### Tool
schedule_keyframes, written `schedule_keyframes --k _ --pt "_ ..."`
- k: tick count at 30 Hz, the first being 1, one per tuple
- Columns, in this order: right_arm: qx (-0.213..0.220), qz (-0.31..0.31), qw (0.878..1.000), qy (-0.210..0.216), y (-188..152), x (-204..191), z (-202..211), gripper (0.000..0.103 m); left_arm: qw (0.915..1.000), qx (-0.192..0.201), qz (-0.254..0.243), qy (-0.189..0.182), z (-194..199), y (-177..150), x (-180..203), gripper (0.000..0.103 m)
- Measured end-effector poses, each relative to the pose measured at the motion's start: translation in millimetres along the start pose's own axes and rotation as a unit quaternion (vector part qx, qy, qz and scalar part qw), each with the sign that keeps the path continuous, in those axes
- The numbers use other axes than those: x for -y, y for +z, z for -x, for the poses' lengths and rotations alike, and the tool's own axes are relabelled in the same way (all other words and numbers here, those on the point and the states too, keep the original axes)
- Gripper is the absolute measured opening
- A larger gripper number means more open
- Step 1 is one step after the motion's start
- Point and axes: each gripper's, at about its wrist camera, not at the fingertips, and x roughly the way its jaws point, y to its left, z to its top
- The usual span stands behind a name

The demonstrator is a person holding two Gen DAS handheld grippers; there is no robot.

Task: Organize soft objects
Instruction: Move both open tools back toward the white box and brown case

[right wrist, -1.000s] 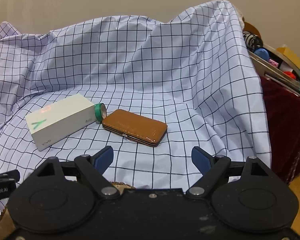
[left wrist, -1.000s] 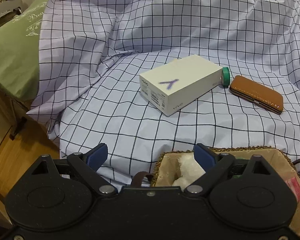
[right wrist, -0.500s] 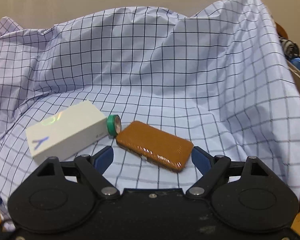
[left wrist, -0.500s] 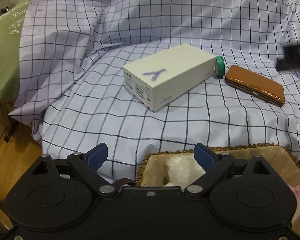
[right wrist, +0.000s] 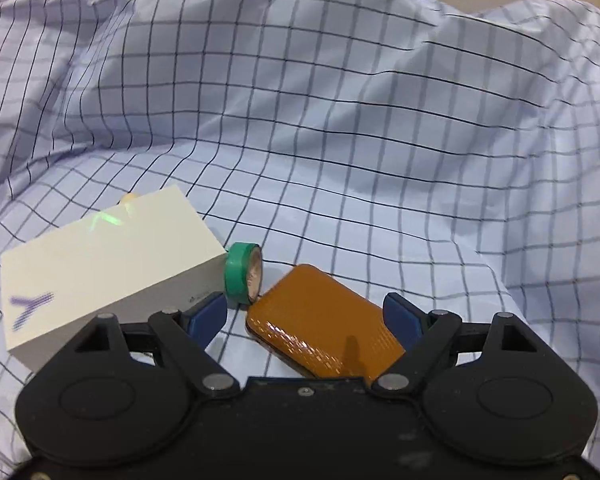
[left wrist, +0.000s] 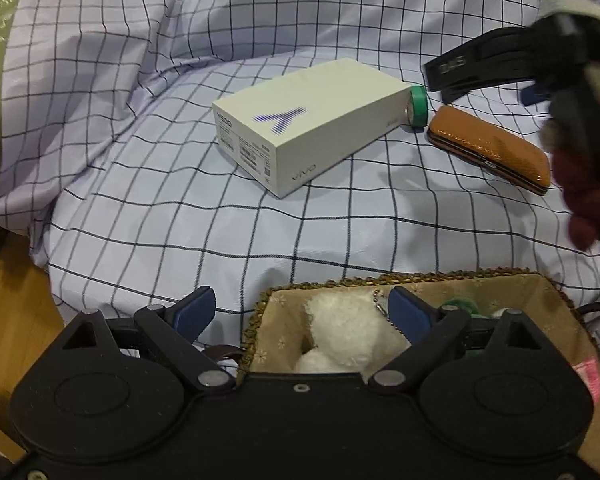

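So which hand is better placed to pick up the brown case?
Right. The right gripper has open jaws either side of the brown case; the left gripper hovers over the basket.

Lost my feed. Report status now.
Both claws open, empty. Right claw closing in on brown case; green tape roll touches its corner. Left claw over basket, white plush inside.

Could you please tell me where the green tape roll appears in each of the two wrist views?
Left wrist: the green tape roll sits upper right, between the white box and the brown case.
Right wrist: lower centre-left, just above the right tool's left finger.
Shared landmark: the white box.
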Motion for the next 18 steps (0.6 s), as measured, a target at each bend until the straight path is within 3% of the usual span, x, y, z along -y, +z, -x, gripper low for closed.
schedule_keyframes --k 5,18 --pt "-0.015 0.03 0.999 0.001 7.0 -6.2 -26.3 0.084 0.9994 -0.018 0.002 -0.028 2.8 6.7 -3.6 0.091" --pt "-0.003 0.05 0.998 -0.022 28.7 6.6 -79.0 0.084 0.9987 0.017 -0.015 -0.044 7.4 50.5 -10.6 0.091"
